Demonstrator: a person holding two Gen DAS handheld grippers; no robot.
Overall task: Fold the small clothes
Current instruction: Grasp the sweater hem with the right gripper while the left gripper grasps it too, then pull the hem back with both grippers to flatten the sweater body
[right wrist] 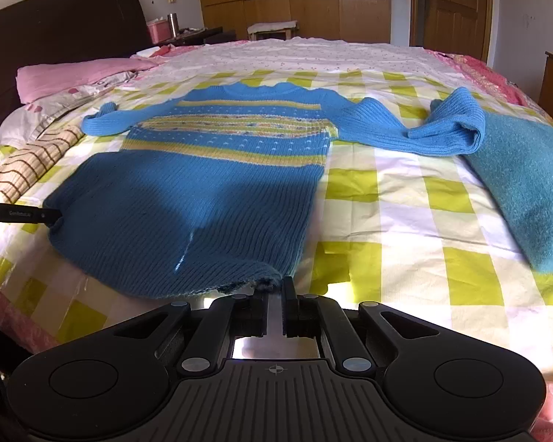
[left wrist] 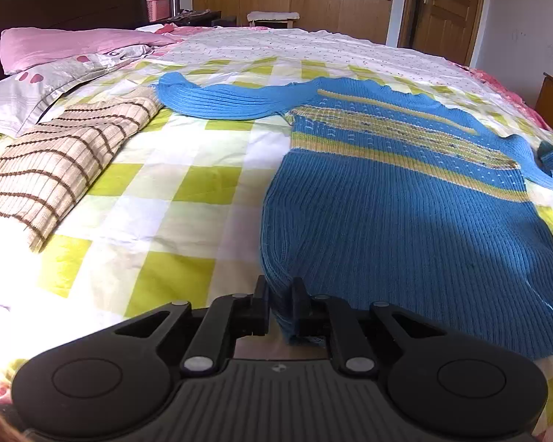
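Observation:
A small blue knit sweater with yellow patterned bands lies flat on the checked bedspread, sleeves spread out. It also shows in the right wrist view. My left gripper is shut on the sweater's near left hem corner. My right gripper is shut on the near right hem corner. The left gripper's finger shows at the sweater's left edge in the right wrist view.
A folded beige striped cloth lies to the left. A folded teal fuzzy garment lies to the right under the sweater's right sleeve. Pink pillows and a dark headboard are at far left. The yellow-and-white bedspread stretches around.

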